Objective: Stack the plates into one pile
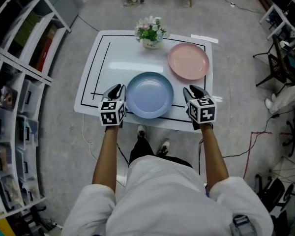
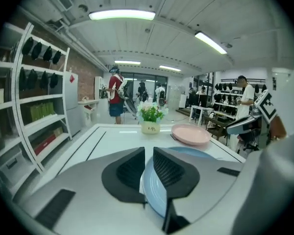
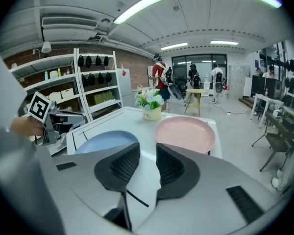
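Head view: step = reaching for the 1st plate, nothing stacked yet. Blue plate (image 1: 149,95) lies lower centre on the white table (image 1: 118,63), pink plate (image 1: 188,61) upper right, apart from it. Left gripper (image 1: 117,90) is just beside the blue rim, right gripper (image 1: 192,91) at the other side. Next, I'd judge: clamp one rim, lift, set it on the other plate w/o tipping. Left gripper view: tongs narrow, holding nothing; the blue rim shows thru the gap, which head view can't show. Right gripper view: tongs narrow-ish, only bare table between; pink plate ahead, blue at left.
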### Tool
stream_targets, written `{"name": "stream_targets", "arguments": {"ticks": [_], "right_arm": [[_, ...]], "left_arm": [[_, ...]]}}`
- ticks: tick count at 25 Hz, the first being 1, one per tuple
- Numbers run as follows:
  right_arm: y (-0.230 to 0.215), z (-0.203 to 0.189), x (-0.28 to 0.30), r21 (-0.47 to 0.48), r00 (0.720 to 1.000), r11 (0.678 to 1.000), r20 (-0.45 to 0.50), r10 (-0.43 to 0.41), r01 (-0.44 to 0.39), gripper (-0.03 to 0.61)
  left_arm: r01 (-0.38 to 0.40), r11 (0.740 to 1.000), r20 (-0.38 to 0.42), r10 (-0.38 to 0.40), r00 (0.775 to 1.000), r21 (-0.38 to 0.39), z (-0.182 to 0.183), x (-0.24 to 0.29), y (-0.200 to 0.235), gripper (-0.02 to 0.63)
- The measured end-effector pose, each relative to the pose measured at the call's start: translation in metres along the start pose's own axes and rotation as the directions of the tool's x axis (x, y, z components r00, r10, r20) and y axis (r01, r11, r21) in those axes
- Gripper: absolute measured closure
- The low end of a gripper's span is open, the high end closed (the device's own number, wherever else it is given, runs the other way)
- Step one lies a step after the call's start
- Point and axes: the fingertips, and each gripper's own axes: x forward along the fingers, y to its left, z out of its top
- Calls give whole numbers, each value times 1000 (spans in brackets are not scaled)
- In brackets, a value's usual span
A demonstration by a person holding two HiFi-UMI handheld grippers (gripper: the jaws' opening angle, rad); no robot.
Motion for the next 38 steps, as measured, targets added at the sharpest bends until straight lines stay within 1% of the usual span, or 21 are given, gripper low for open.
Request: {"name": "stream_targets", "arguments": {"ticks": [2,4,8,13,16,20,22,25,26,28,29,30,31,32,34,36,38], "right_arm": [[-12,26,-15,23,997,999,66,-34,33,516],[-23,51,-30,37,990,997,122,-73,69,557],[-33,96,-56,16,971,991,201,-132,131,565],[-43,147,-81,-4,937,977,284,-205,215,565],[-49,168,-88,6,919,969,316,-237,248,565],[-64,179,-87,63,901,957,325,-287,282,565],[-72,179,-84,87,894,947,314,-320,309,565],[-80,170,-79,125,884,930,290,-368,346,563],[-83,164,-76,139,880,924,281,-382,357,563],[-92,151,-67,173,880,914,252,-402,368,554],[-97,142,-60,195,885,911,231,-403,364,547],[-103,133,-53,219,892,908,208,-401,357,537],[-110,124,-47,244,897,904,188,-399,351,527],[-116,117,-40,266,901,900,171,-398,346,518],[-130,104,-26,301,909,893,145,-390,334,503],[-142,92,-9,313,923,895,116,-367,317,497],[-156,81,8,303,936,903,79,-344,306,489]], "left_arm": [[11,999,46,-13,999,45,32,-2,-4,566],[34,996,89,-41,995,82,63,-4,-10,577],[102,983,160,-126,979,150,117,-6,-24,591],[186,960,223,-232,947,209,176,-3,-41,591],[245,940,243,-302,922,239,201,7,-51,591],[324,903,239,-393,888,281,225,36,-67,591],[377,880,221,-445,868,290,230,53,-77,591],[468,830,176,-531,829,303,223,80,-98,589],[490,814,155,-552,819,313,218,90,-105,589],[524,787,102,-580,808,325,204,113,-120,588],[541,776,74,-591,803,323,197,125,-127,581],[560,766,46,-602,797,316,190,135,-135,557],[577,756,19,-611,791,309,183,146,-143,500],[591,749,-8,-618,786,300,176,157,-150,459],[609,744,-62,-619,783,274,161,181,-159,451],[615,750,-118,-606,787,244,143,205,-165,451],[607,764,-168,-583,795,218,127,229,-168,451]]}}
